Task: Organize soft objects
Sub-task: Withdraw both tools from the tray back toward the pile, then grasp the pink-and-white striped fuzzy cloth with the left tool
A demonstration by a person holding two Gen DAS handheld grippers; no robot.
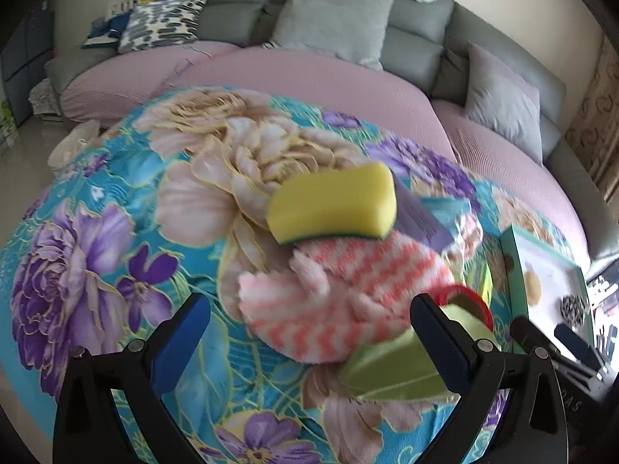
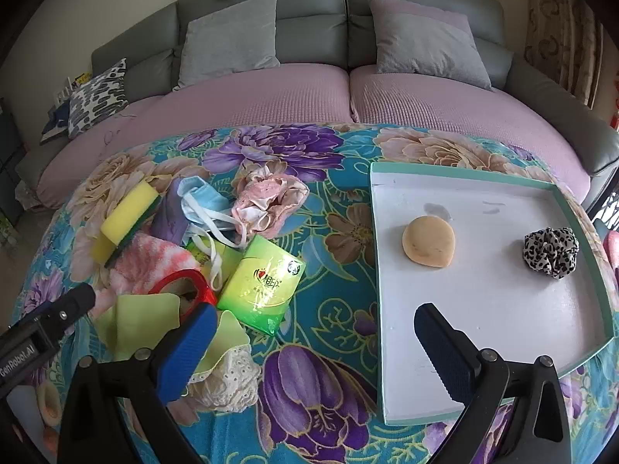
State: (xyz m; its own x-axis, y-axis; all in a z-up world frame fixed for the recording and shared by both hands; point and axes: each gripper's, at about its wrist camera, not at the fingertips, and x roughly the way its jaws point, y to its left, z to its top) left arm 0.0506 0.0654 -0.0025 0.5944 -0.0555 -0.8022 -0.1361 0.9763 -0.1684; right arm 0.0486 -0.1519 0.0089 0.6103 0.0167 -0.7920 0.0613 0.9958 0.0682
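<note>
A pile of soft things lies on the floral cloth: a yellow sponge (image 1: 332, 203) (image 2: 125, 218), a pink striped cloth (image 1: 340, 301) (image 2: 151, 263), a pale green cloth (image 1: 390, 367) (image 2: 139, 324), a blue face mask (image 2: 201, 201), pink fabric (image 2: 267, 201) and a green tissue pack (image 2: 261, 286). My left gripper (image 1: 309, 332) is open just before the striped cloth. My right gripper (image 2: 313, 344) is open, empty, between the pile and the white tray (image 2: 483, 309). The tray holds a beige puff (image 2: 428, 241) and a leopard scrunchie (image 2: 551, 251).
A red ring (image 2: 182, 286) (image 1: 464, 297) and a purple item (image 2: 168, 216) sit in the pile. Lace-edged fabric (image 2: 228, 379) lies near my right gripper's left finger. A grey sofa (image 2: 348, 0) with pillows and a pink cover stands behind the table.
</note>
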